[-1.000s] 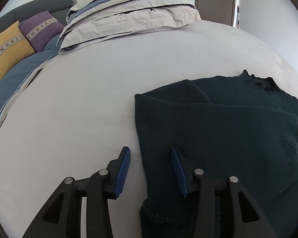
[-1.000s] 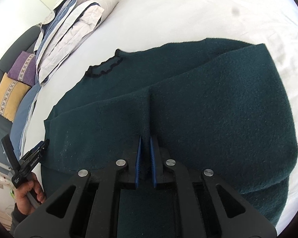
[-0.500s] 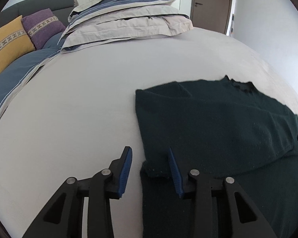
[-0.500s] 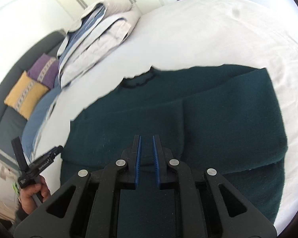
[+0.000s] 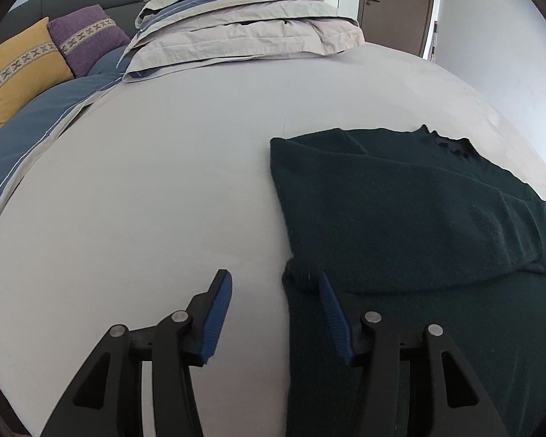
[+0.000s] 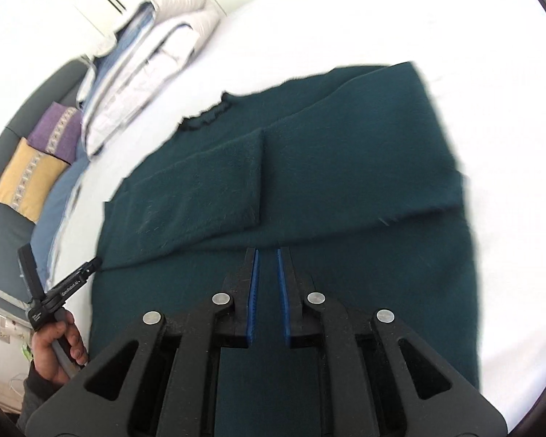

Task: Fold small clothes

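Soft, even daylight throughout. The bed sheet (image 6: 455,54) glares white toward 1 o'clock. Fisheye bending and slight motion blur mark the rims.

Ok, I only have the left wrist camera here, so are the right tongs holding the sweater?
Observer: No. The right tongs are almost closed with nothing between them, above the sweater.
Operator: How does the sleeve lie?
Observer: One sleeve lies flat across the front, and its cuff ends near the sweater's middle.
Operator: And the sweater's far side?
Observer: That side lies flat on the white sheet, with bare sheet beyond it.
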Available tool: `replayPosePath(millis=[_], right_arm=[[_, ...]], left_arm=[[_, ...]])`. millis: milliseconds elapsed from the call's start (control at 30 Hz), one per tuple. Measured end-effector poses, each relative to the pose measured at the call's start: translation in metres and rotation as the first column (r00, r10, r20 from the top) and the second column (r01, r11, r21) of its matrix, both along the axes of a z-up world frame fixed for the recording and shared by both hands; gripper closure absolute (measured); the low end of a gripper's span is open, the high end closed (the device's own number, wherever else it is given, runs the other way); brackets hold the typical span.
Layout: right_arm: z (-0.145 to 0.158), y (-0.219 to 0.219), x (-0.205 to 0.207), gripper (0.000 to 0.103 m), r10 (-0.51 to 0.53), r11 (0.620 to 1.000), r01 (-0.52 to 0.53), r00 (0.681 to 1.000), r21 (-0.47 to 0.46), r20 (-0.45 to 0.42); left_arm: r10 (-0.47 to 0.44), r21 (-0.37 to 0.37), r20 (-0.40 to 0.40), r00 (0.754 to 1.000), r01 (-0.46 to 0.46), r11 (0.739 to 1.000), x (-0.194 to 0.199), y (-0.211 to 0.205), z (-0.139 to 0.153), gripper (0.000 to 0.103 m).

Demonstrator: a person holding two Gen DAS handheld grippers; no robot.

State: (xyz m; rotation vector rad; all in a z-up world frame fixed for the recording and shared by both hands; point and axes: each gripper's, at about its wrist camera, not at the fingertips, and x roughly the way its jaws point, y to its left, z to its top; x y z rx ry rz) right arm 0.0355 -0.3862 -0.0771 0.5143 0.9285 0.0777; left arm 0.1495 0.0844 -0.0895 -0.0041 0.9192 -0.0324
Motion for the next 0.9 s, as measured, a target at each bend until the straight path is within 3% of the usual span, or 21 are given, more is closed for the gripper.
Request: replayPosePath(millis=[200,233,267,333,467,600,767,900], right_arm=[[0.012,-0.017,-0.089,0.079,-0.017,0.997,0.013,0.998,0.069,0.057],[0.013,-0.018,-0.103,0.069,-0.017,0.997,0.012,0.998,0.077,0.065],[0.014,-0.020,-0.116,0.053,-0.021,0.997,0.015,0.997,0.082,0.074],[0.016,-0.022,-0.137,0.041,-0.026,0.995,0.017,0.995,0.093,0.095],[0.013,-0.022,-0.162,0.041,0.010,0.991,-0.022,0.996,0.134,0.087],[0.009,-0.018,-0.184,0.041,0.065,0.987,-0.075,0.995,0.140,0.074],[0.005,-0.022,-0.209,0.041,0.099,0.983,-0.107,0.993,0.149,0.062],[0.002,-0.031,-0.224,0.041,0.088,0.984,-0.093,0.995,0.154,0.038]], left_arm=[[-0.031,-0.121,-0.048,0.998,0.025,0.992,-0.082,0.023,0.006,0.048],[-0.038,-0.154,-0.072,0.997,0.027,0.988,-0.096,0.027,0.002,0.048],[-0.046,-0.203,-0.105,0.993,0.024,0.979,-0.113,0.031,-0.003,0.048],[-0.048,-0.292,-0.151,0.987,0.002,0.956,-0.138,0.041,-0.013,0.048],[-0.047,-0.396,-0.179,0.983,-0.029,0.918,-0.181,0.056,-0.015,0.049],[-0.112,-0.461,-0.235,0.966,-0.009,0.888,-0.202,0.057,-0.020,0.050],[-0.128,-0.484,-0.288,0.949,-0.028,0.874,-0.211,0.061,-0.039,0.050],[-0.138,-0.459,-0.319,0.938,-0.026,0.888,-0.211,0.059,-0.047,0.050]])
